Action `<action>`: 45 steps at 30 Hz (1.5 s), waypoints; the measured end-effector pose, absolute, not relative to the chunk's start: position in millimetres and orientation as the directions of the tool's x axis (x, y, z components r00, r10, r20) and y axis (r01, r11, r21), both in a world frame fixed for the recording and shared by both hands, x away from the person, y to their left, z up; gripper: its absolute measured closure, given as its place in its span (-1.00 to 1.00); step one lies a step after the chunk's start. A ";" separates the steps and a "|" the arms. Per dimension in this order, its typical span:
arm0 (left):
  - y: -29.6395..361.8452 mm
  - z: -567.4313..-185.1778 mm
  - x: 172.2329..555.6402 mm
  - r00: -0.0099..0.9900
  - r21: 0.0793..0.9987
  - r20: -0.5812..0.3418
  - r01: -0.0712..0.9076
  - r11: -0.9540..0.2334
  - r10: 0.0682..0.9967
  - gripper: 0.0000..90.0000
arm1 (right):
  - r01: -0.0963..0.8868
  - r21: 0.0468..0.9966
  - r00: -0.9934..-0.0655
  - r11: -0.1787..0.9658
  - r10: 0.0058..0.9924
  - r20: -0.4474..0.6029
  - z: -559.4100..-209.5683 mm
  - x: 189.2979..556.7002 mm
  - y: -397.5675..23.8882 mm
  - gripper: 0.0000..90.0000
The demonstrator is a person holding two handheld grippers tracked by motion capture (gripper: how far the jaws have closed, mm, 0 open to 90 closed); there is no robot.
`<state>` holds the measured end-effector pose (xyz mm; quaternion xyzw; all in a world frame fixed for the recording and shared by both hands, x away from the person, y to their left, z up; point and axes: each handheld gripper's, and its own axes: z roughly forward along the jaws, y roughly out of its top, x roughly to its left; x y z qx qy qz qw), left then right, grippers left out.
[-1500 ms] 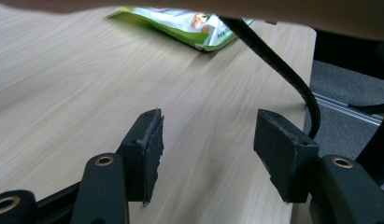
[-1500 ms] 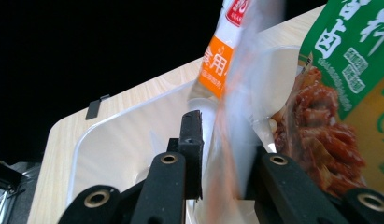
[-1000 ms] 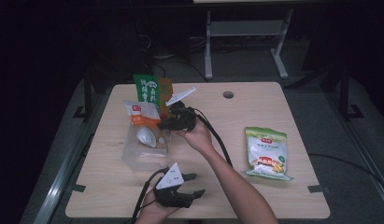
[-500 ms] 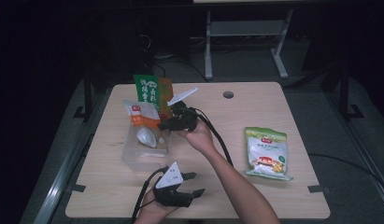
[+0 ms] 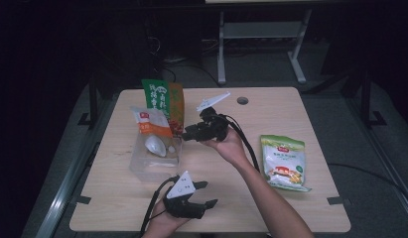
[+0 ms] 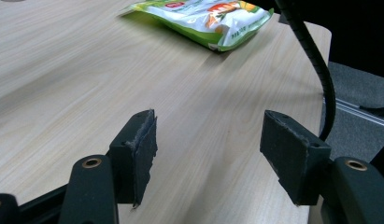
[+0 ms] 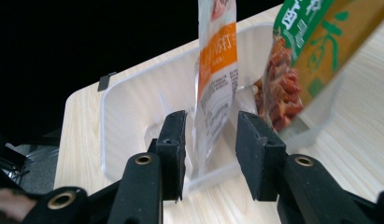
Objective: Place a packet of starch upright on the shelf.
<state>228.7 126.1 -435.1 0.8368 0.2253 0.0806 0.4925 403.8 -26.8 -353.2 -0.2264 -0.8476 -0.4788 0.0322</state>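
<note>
**Right tool letting go of the orange-and-white pouch at the bin**

Your right tool (image 5: 187,133) is hovering at the clear plastic bin (image 5: 142,168), and its jaws have just been opening. The orange-and-white pouch (image 7: 216,79) is standing upright in the bin, between the 2 pads (image 7: 175,140), and they are not pressing on it. Just beside it, the green-and-orange snack bag (image 7: 311,51) is leaning against the bin's wall. Your left tool (image 5: 204,194) is resting low over the bench (image 5: 112,203) near its front edge, jaws spread wide and gripping nothing. The green-and-white packet (image 5: 283,162) is lying flat on the bench, well apart from the bin.
</note>
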 end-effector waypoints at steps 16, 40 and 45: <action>121.6 -436.7 230.5 0.883 0.854 -0.089 0.305 -0.421 0.460 -0.24 | 0.466 0.784 -0.859 0.409 0.420 0.292 -354.8 390.0 -92.0 0.14; 116.0 -436.3 234.7 0.886 0.843 -0.091 0.311 -0.439 0.454 -0.28 | 0.530 0.763 -0.794 0.372 0.533 0.292 -365.9 371.0 -166.4 -0.11; 113.8 -435.3 237.1 0.889 0.841 -0.085 0.306 -0.446 0.450 -0.28 | 0.544 0.755 -0.779 0.365 0.553 0.294 -365.8 366.1 -180.4 -0.13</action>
